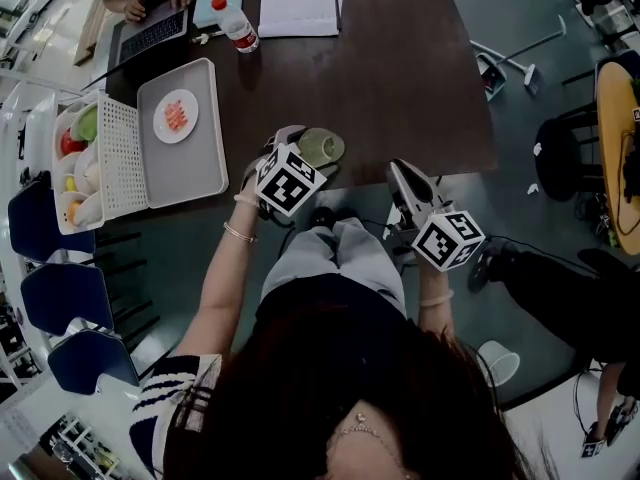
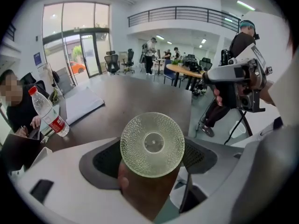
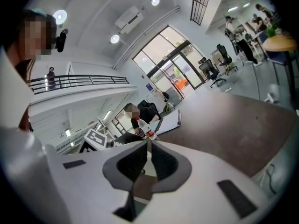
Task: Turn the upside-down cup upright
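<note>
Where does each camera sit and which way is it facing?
Head view: on the person's head, facing steeply down at the table; hair, lap, forearms, left gripper and right gripper show.
Left gripper view: on that gripper, facing along its jaws at the cup between them; the right gripper shows.
Right gripper view: on that gripper, facing across the table past shut, empty jaws.
Shared: all three see the water bottle.

Pale-green dimpled cup (image 2: 152,144), dark brown table (image 1: 400,68)

The cup (image 1: 322,148) stands at the table's (image 1: 400,68) near edge, tray (image 1: 195,163) left, bottle (image 1: 237,25) beyond.
</note>
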A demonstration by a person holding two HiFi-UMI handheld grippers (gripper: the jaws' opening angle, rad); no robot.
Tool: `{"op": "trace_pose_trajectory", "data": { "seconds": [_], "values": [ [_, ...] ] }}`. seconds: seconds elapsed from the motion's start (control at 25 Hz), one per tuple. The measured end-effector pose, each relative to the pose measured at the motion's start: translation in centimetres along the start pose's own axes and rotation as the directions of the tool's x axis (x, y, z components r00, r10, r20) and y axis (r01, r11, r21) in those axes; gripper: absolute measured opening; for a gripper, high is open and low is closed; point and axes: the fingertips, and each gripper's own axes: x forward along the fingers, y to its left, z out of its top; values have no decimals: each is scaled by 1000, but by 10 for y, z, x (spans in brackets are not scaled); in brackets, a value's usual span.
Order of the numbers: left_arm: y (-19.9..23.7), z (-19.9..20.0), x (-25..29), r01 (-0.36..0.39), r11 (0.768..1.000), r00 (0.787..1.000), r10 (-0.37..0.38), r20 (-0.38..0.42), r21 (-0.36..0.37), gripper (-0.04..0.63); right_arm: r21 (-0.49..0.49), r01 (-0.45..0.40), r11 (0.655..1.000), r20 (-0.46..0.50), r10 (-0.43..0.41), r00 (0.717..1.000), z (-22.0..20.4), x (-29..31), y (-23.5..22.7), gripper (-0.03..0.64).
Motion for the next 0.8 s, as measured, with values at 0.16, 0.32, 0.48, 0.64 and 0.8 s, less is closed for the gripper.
{"op": "trace_pose_trajectory", "data": {
  "seconds": [0.16,0.32,0.48,0.64,0.8],
  "values": [
    [-3,-5,10,11,1000,999,-11,-42,7,394,17,4,1000,-3,-4,1000,-3,-6,-4,37],
    [-3,-13,20,-1,999,995,7,-101,51,394,31,6,1000,-9,-5,1000,-6,-8,-7,38],
    [-5,-14,24,2,997,991,8,-131,75,394,42,-7,999,-18,8,1000,-8,-8,-6,38],
    [-10,-14,29,6,994,988,11,-154,109,394,48,-17,999,-24,18,1000,-11,-7,-4,38],
    [-13,-16,36,28,989,981,0,-192,143,394,56,-17,998,-28,19,999,-13,-7,-4,37]
  ]
}}
